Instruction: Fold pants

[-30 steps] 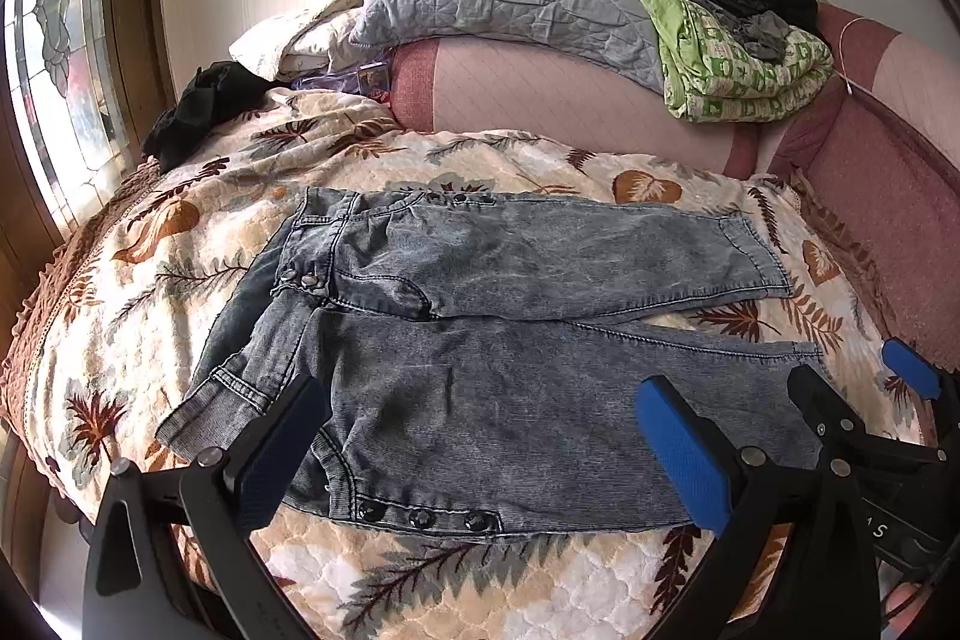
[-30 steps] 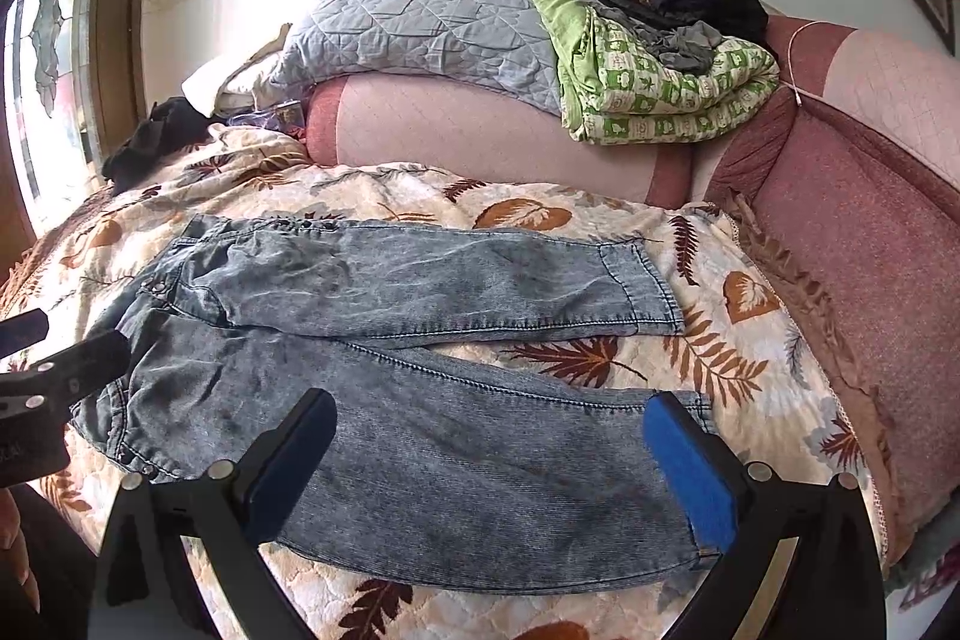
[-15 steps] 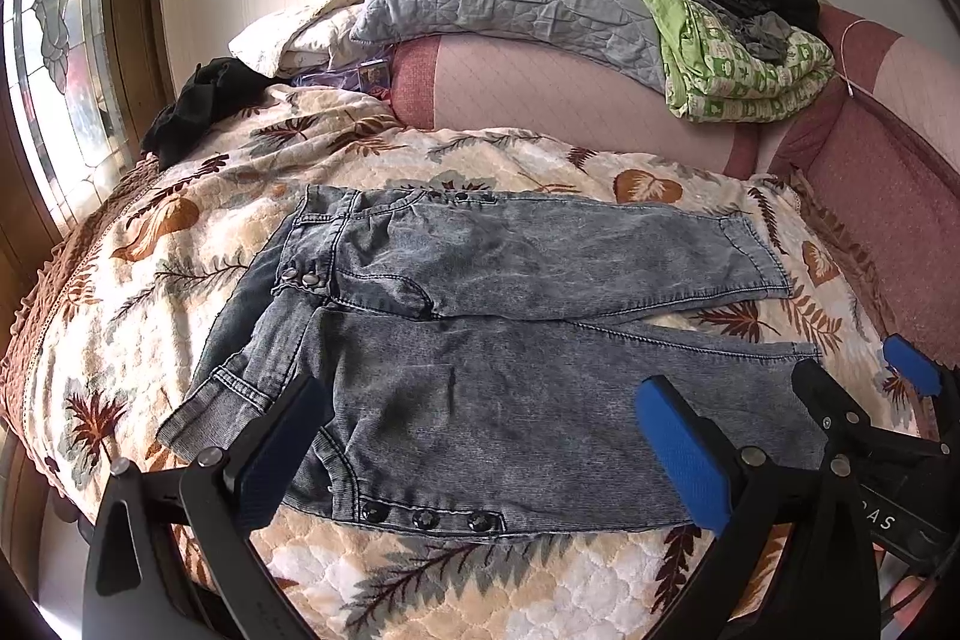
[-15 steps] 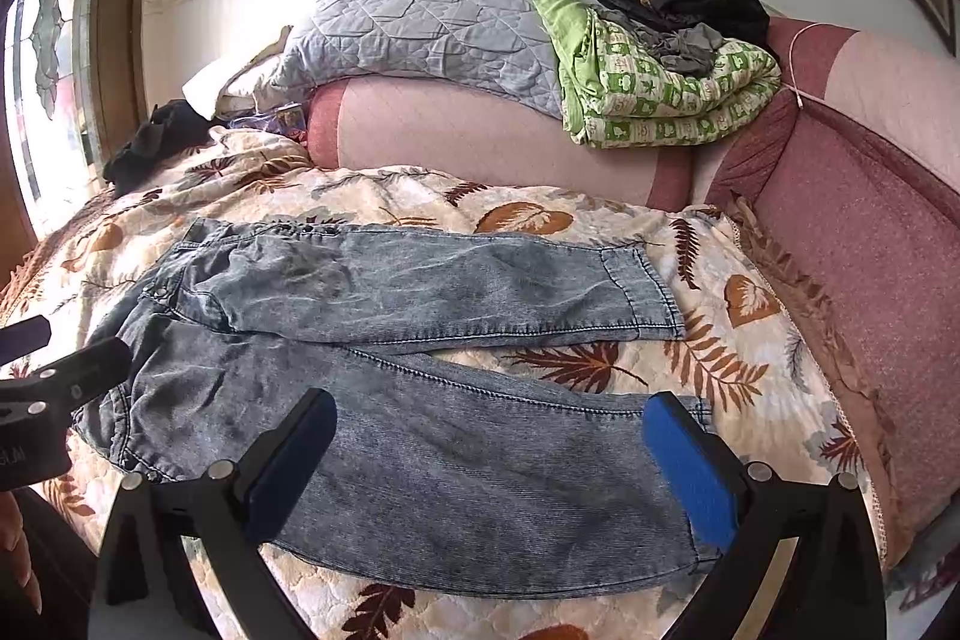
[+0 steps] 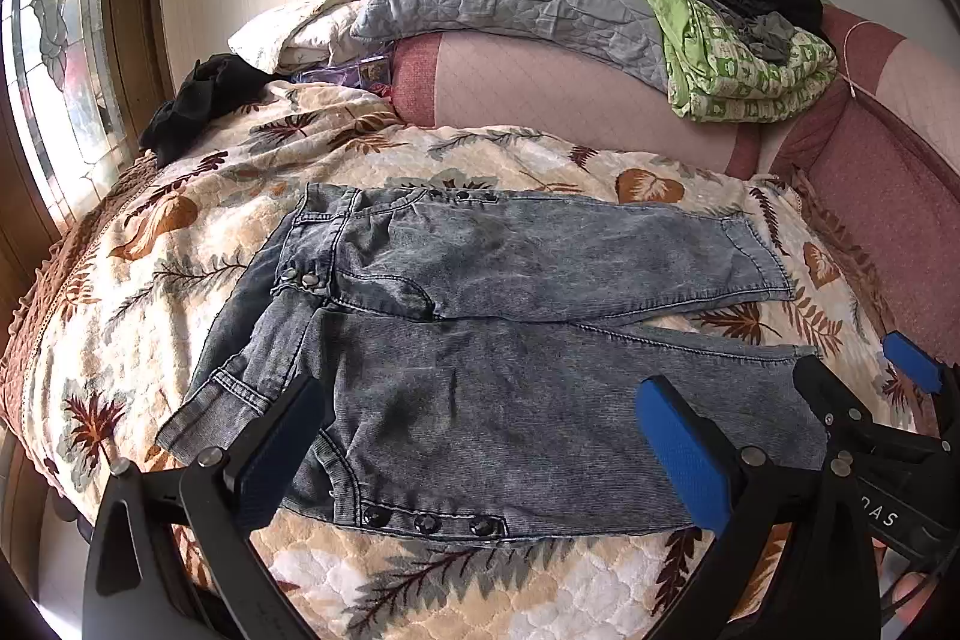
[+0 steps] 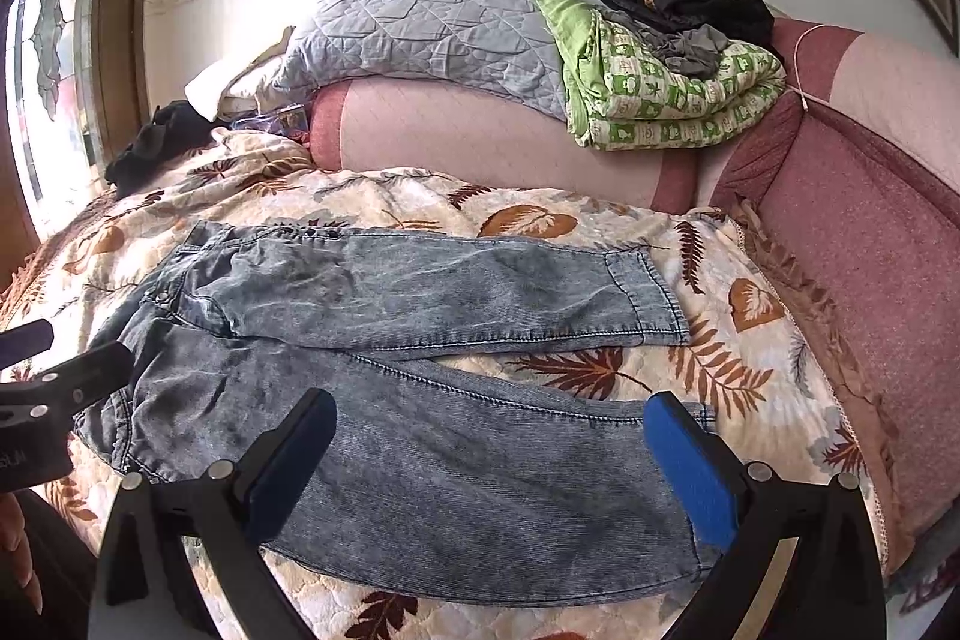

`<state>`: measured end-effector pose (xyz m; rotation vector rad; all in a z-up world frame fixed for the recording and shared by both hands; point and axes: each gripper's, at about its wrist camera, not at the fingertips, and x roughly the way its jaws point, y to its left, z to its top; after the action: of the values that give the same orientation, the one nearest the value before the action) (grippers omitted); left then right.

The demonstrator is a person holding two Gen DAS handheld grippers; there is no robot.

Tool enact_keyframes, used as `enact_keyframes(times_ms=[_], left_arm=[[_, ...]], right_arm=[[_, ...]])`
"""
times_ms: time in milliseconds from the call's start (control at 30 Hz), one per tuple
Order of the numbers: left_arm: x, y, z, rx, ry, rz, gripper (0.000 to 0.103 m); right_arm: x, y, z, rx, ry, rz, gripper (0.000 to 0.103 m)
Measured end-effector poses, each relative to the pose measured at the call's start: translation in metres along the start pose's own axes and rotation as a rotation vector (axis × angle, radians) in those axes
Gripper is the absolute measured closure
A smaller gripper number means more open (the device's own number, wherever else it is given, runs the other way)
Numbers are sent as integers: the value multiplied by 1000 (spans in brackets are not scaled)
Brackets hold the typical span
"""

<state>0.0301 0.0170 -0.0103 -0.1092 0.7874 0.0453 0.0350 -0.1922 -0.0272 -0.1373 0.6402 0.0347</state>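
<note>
Your left gripper (image 5: 480, 448) hangs wide open and empty over the waistband end of the jeans (image 5: 510, 340). Your right gripper (image 6: 489, 460) is spread just as wide, empty, above the near leg. Both legs lie flat on the bed (image 5: 150, 232), cuffs toward 3 o'clock.

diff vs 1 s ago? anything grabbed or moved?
Almost nothing. Nothing was taken hold of or let go: the left gripper and the right gripper both stay open above the near leg of the pants, with at most a slight drift of each view. The pants lie flat and unfolded on the bedspread as before.
</note>
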Motion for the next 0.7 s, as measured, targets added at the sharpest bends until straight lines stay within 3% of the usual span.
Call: enact_keyframes(times_ms=[467, 600, 700], left_arm=[[2, 0, 2, -4, 8, -9, 0], [16, 22, 13, -67, 63, -83, 0], [34, 55, 31, -134, 59, -57, 0]], right_arm=[[2, 0, 1, -2, 6, 4, 0], [11, -14, 6, 43, 51, 74, 0], [25, -37, 15, 93, 100, 137, 0]])
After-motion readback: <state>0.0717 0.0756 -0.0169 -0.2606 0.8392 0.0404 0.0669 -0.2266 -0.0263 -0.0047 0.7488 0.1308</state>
